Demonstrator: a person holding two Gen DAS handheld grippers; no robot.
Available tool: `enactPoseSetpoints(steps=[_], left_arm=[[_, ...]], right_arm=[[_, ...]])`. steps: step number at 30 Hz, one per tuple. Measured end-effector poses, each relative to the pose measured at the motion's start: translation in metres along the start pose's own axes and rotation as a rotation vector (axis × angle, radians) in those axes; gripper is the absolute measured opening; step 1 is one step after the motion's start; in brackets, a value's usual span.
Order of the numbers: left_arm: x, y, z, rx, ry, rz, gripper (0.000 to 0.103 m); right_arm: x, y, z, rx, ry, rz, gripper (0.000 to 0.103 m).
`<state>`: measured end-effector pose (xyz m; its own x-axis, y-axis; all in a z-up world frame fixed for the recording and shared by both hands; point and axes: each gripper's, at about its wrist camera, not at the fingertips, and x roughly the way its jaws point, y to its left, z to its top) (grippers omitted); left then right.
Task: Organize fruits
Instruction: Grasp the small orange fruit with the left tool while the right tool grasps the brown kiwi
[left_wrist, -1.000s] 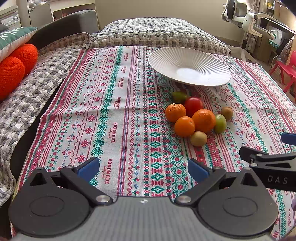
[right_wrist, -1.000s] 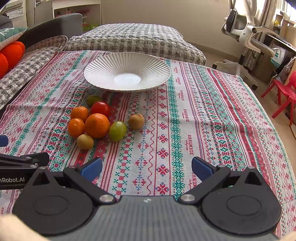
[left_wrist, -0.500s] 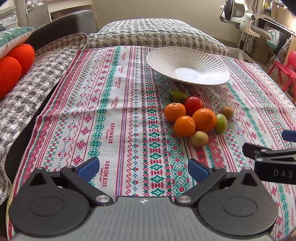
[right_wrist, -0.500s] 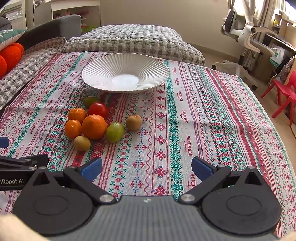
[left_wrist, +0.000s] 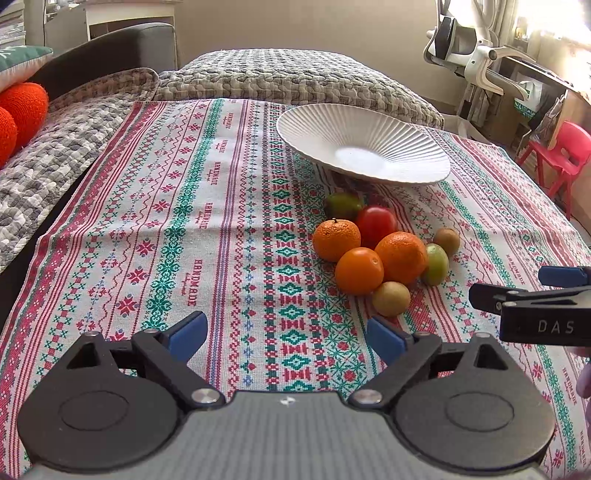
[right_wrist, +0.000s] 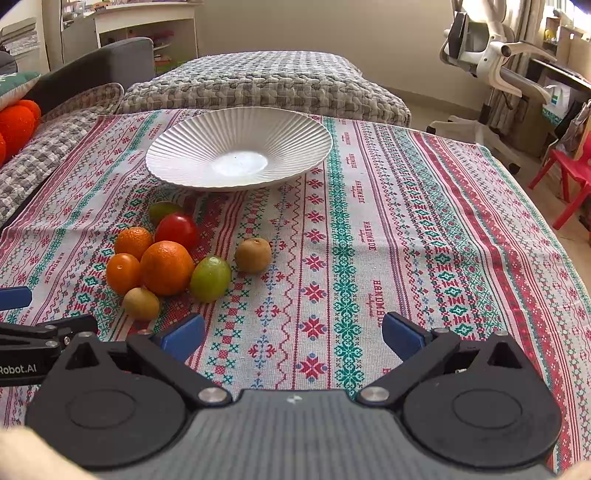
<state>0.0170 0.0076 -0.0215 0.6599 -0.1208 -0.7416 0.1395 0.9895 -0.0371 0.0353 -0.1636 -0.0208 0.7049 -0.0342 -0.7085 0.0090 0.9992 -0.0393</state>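
A: Our left gripper (left_wrist: 286, 334) hangs over the patterned cloth (left_wrist: 221, 221), its blue fingers (left_wrist: 188, 334) spread wide after just closing in a little, nothing between them. Our right gripper (right_wrist: 293, 334) is likewise wide and holds nothing.

B: We count eight fruits clustered just in front of the white ribbed plate (right_wrist: 177, 147): three oranges, the largest (right_wrist: 167, 267) in the middle; one red tomato (right_wrist: 176, 230); two green fruits, one (right_wrist: 210, 278) at the cluster's right; two brown kiwis, one (right_wrist: 253, 254) set slightly apart. One plate, with nothing on it.

A: The cluster lies ahead and right of our left fingers, ahead and left of our right.

B: The surface lies open to the right of the fruit, out to the cloth's edge; a grey quilted cushion (right_wrist: 266, 85) borders the far side.
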Motion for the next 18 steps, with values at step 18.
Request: enactPoseSetpoints(steps=[18], left_arm=[[0.015, -0.01, 0.0, 0.073, -0.061, -0.101, 0.053]], right_arm=[[0.027, -0.003, 0.003, -0.003, -0.024, 0.005, 0.075]])
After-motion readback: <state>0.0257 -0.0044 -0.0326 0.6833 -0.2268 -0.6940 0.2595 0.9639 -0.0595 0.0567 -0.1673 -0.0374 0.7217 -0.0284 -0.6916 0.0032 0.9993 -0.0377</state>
